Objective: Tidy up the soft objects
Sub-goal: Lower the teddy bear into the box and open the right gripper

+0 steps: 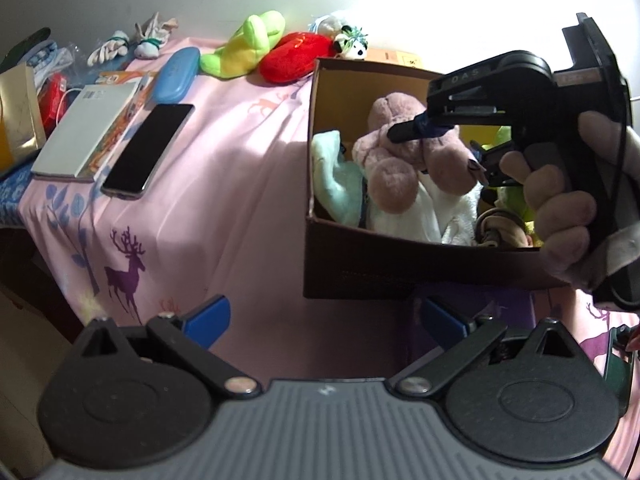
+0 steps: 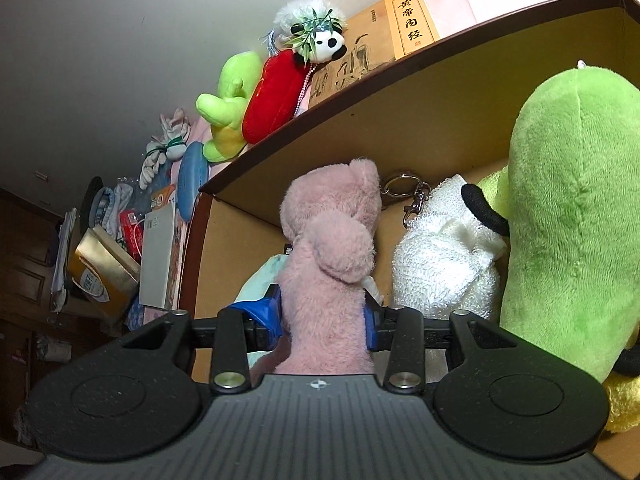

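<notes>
The pink plush toy (image 2: pixel 332 264) sits inside the cardboard box (image 1: pixel 400 264), between the blue pads of the right gripper (image 2: pixel 324 320), which touch its sides. It looks to be at the point of release: opening the jaws fully and lifting straight out, without snagging the fur, would leave it settled. The toy is fuzzy, dusty pink, with rounded limbs, and leans against a white towelling toy (image 2: pixel 444 264) beside a large green plush (image 2: pixel 568 216). A mint cloth (image 1: pixel 336 176) lies in the box's left end. The left gripper (image 1: pixel 324 320) hovers with jaws wide apart and nothing between them before the box. On the pink sheet (image 1: pixel 224 152) behind wait a lime plush (image 1: pixel 244 46), a red cushion (image 1: pixel 296 58) and a small panda (image 1: pixel 354 46).
</notes>
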